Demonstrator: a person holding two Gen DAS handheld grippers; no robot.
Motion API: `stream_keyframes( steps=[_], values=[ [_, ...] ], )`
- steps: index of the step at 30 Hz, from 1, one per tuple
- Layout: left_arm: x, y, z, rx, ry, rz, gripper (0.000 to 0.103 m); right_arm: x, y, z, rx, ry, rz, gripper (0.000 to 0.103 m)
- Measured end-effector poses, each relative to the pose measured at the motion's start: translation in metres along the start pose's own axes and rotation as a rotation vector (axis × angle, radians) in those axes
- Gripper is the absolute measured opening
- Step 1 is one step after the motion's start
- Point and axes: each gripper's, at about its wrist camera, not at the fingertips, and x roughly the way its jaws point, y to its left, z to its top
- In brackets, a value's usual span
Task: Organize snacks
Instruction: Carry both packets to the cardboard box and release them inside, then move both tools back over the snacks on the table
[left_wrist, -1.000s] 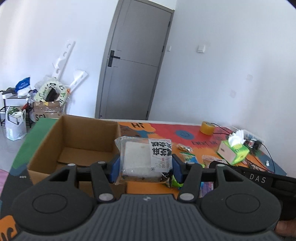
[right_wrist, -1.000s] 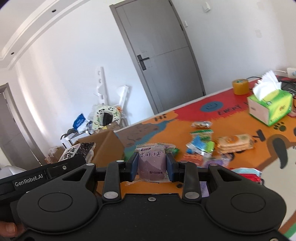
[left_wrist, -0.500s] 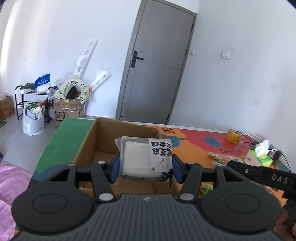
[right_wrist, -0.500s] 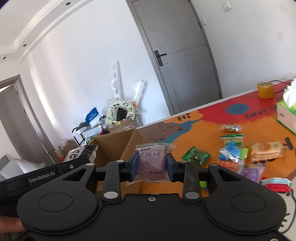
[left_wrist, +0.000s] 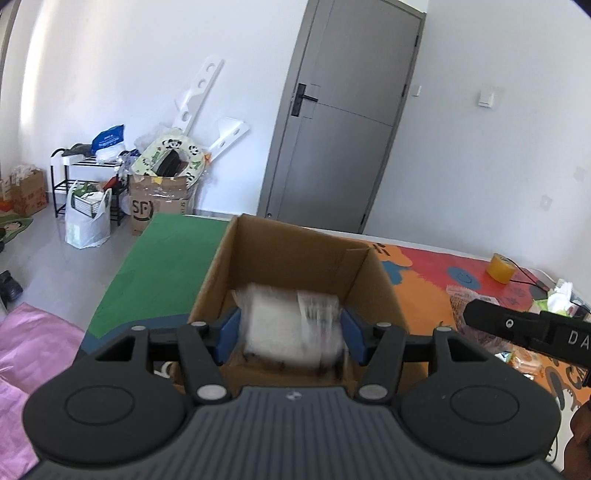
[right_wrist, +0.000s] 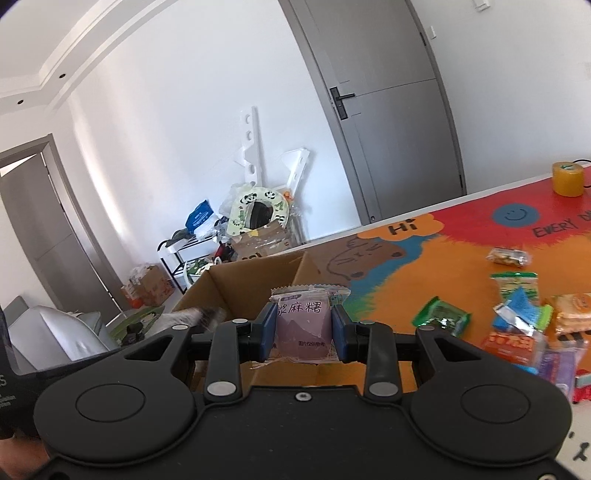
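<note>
My left tool has spread apart, white snack packet blurred over cardboard box; right tool clamps purple snack packet.

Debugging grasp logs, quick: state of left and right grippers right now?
Left gripper: open, blurred white snack pack dropping between the jaws over the cardboard box.
Right gripper: shut on purple snack pack.

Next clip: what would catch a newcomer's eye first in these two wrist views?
Most striking is the open cardboard box right ahead in the left wrist view, with a blurred white snack pack between the spread fingers of the left gripper, apparently dropping in. In the right wrist view, the right gripper clamps a purple snack pack near the box's edge. To the right, loose snacks litter the bright orange mat.
</note>
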Motion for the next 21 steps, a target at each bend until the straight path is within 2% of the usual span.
stream_keyframes(
  steps=[11, 18, 19, 21],
  values=[
    [-0.023, 0.017, 0.007, -0.030, -0.053, 0.013, 0.067, 0.020, 0.016, 0.004, 0.005, 0.027, 0.052, 0.032],
    [-0.026, 0.030, 0.006, -0.066, -0.053, 0.035, 0.069, 0.028, 0.037, 0.008, -0.023, 0.029, 0.090, 0.033],
    [-0.026, 0.030, 0.006, -0.066, -0.051, 0.040, 0.070, 0.029, 0.040, 0.008, -0.033, 0.039, 0.085, 0.035],
    [-0.026, 0.029, 0.004, -0.061, -0.048, 0.050, 0.075, 0.024, 0.041, 0.009, -0.039, 0.029, 0.078, 0.047]
  ],
)
